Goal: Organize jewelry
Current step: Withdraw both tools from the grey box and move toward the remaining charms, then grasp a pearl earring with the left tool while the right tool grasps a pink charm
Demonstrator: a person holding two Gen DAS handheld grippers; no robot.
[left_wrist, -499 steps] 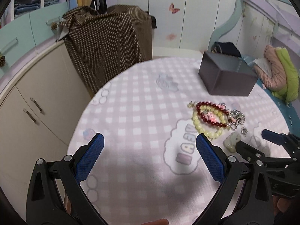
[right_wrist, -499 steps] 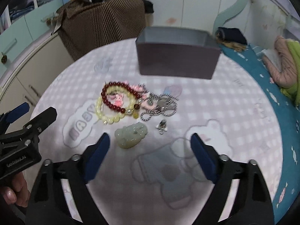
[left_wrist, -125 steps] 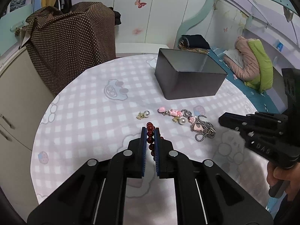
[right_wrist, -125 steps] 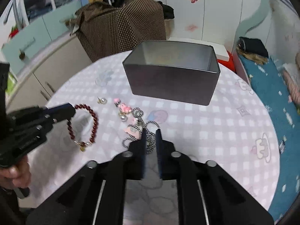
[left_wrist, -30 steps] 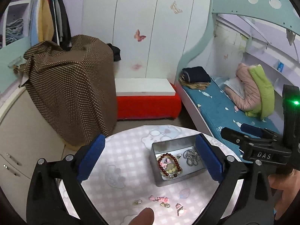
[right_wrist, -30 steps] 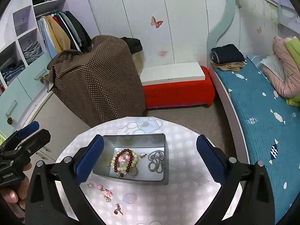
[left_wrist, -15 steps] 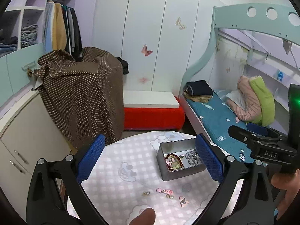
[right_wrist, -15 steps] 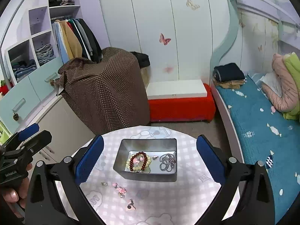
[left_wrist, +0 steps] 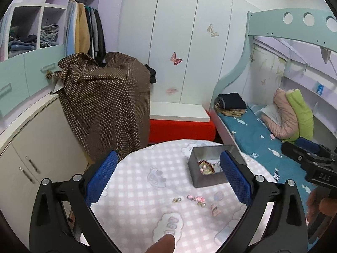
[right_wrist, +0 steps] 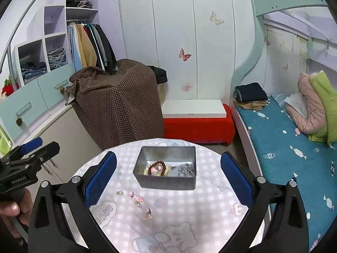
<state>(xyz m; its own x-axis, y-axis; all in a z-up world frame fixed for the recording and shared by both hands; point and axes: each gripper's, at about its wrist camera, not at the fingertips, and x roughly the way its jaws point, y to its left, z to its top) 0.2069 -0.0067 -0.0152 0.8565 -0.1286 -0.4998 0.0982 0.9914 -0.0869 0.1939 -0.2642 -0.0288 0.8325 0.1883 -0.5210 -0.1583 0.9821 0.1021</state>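
Both tools, the left tool [left_wrist: 167,178] and the right tool [right_wrist: 168,177], hang high above the surface [right_wrist: 210,206] with their blue pads spread wide and nothing between them. Below them the tin [right_wrist: 168,184] holds a red bead bracelet [right_wrist: 157,167] and a silver chain [right_wrist: 186,169]. A few small pink charms [right_wrist: 138,199] lie loose on the checked cloth just in front of the tin.

Both grippers rose higher; bracelets [right_wrist: 157,168] now in tin [right_wrist: 166,184].
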